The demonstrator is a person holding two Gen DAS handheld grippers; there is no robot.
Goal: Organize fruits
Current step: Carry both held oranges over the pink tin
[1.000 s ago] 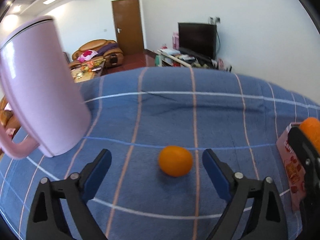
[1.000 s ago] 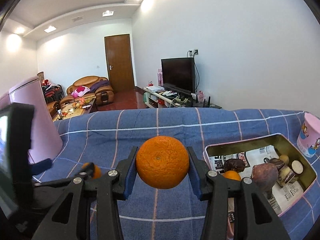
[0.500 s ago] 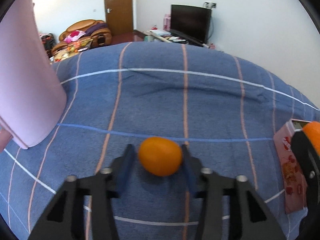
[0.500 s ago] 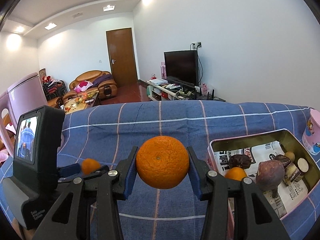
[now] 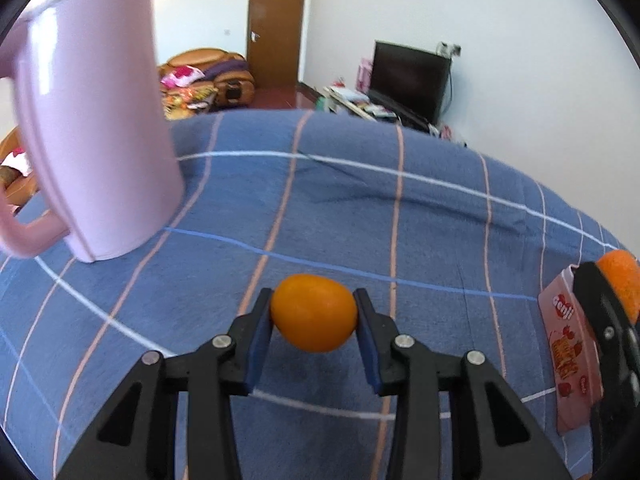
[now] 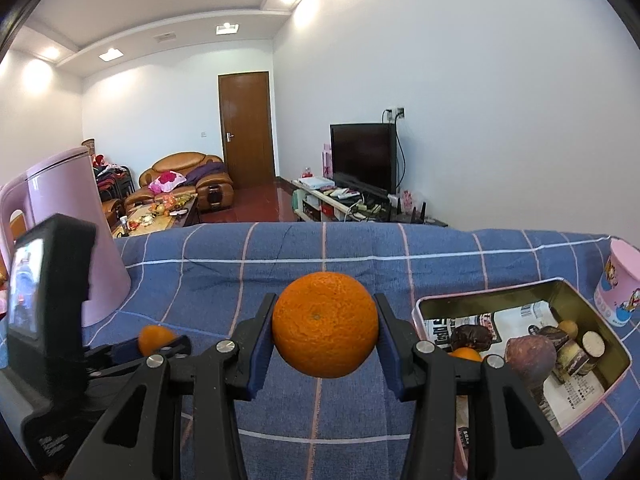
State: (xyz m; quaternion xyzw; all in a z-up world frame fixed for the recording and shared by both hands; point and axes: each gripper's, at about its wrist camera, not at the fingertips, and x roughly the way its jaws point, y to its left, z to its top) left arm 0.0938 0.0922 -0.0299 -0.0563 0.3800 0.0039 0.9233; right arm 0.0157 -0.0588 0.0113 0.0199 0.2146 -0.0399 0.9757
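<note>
It was a home living room. A brown leather sofa strewn with cushions stood by a wooden door, with a cluttered coffee table in front of it. A flat television sat on a low stand against the white wall, and recessed ceiling lights were lit. A checked blue cloth covered the near table.

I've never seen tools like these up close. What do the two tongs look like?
Both tongs, left and right, are alike: black plastic arms with triangular cut-outs, silver screw heads and flat blue pads inside the tips. The left carries a boxy black camera with a small lit screen. No cables or sleeves show.
</note>
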